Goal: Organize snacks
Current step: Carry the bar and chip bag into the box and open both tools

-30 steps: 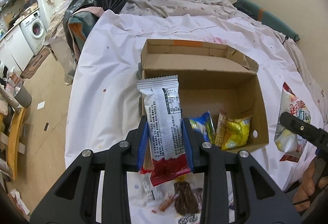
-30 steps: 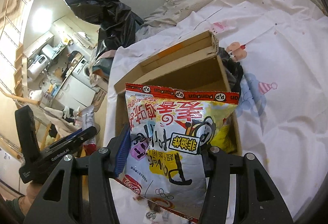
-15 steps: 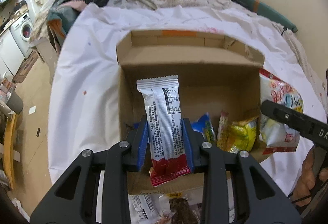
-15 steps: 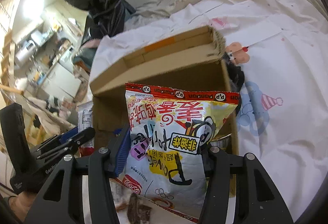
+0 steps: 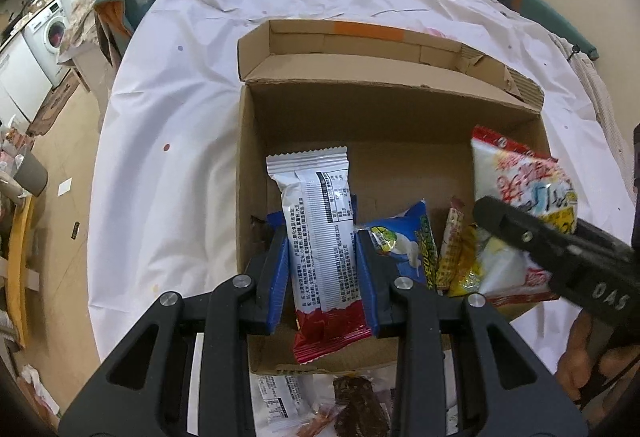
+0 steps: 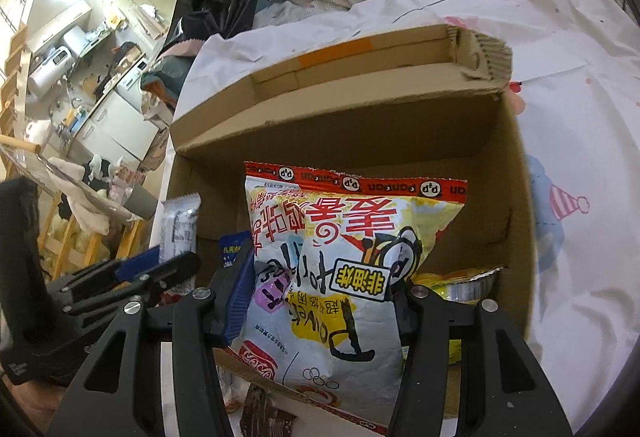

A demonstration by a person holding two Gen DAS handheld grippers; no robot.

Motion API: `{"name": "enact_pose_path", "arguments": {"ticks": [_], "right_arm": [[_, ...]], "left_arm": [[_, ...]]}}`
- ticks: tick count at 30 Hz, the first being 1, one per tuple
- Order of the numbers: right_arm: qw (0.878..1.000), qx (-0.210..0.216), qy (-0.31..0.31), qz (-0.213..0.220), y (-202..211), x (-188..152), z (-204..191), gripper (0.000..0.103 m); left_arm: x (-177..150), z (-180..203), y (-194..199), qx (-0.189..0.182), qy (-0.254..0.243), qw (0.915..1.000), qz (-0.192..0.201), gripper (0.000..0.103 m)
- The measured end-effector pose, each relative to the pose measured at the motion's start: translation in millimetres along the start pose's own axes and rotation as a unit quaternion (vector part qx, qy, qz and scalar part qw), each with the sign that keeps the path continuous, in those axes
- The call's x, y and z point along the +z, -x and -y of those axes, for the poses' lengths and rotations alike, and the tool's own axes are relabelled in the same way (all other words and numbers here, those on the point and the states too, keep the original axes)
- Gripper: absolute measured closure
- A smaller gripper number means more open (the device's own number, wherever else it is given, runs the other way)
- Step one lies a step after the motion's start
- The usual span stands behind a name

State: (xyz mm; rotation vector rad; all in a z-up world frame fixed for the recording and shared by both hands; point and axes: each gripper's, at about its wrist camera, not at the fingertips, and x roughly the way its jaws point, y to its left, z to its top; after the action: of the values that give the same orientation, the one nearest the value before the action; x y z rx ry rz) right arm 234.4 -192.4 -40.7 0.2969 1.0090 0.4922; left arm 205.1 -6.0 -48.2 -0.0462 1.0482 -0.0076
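The cardboard box [image 5: 400, 125] fills mid-frame on the white-sheeted bed [image 5: 168, 109], snacks already crowding its lower right corner. The right claw [image 6: 320, 301] grips a puffy chip bag [image 6: 340, 269] over that corner; releasing there could leave it perched on the rim and spilling out. The left claw [image 5: 322, 269] clamps a slim white wrapper [image 5: 320, 237] at the box's lower left; both claws crowd together and could collide.
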Motion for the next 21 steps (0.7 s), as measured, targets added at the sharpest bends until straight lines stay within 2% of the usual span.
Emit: {"name": "enact_pose_path", "arguments": {"ticks": [11,14,15,16,17,19,21], "right_arm": [[1.000,-0.004,0.008,-0.002,-5.2,-0.6,-4.7,0.045],[1.000,-0.008,0.004,-0.002,-5.7,-0.9,-2.8,0.039],[1.000,-0.006,-0.001,0.000,-4.9,-0.7,-1.1,0.025],[1.000,-0.010,-0.011,0.003,-3.5,-0.4,1.5,0.011],[1.000,-0.014,-0.015,0.007,-2.4,-0.5,2.8,0.008],[0.999,-0.018,-0.021,0.024,3.2,-0.3,5.9,0.007],[0.999,-0.016,-0.021,0.024,5.8,0.3,7.1,0.007]], "left_arm": [[2.5,16.5,6.3,0.014,-0.038,0.9990,0.021,0.075],[2.8,16.7,10.0,0.026,-0.047,0.9981,0.032,0.073],[3.2,15.9,11.2,0.024,-0.048,0.9980,0.034,0.066],[3.4,15.0,12.5,0.019,-0.047,0.9981,0.036,0.052],[3.3,14.5,14.2,0.015,-0.046,0.9981,0.040,0.044],[2.7,12.5,18.2,0.021,-0.042,0.9977,0.050,0.018],[3.1,10.4,20.7,0.019,-0.035,0.9977,0.054,0.013]]}}
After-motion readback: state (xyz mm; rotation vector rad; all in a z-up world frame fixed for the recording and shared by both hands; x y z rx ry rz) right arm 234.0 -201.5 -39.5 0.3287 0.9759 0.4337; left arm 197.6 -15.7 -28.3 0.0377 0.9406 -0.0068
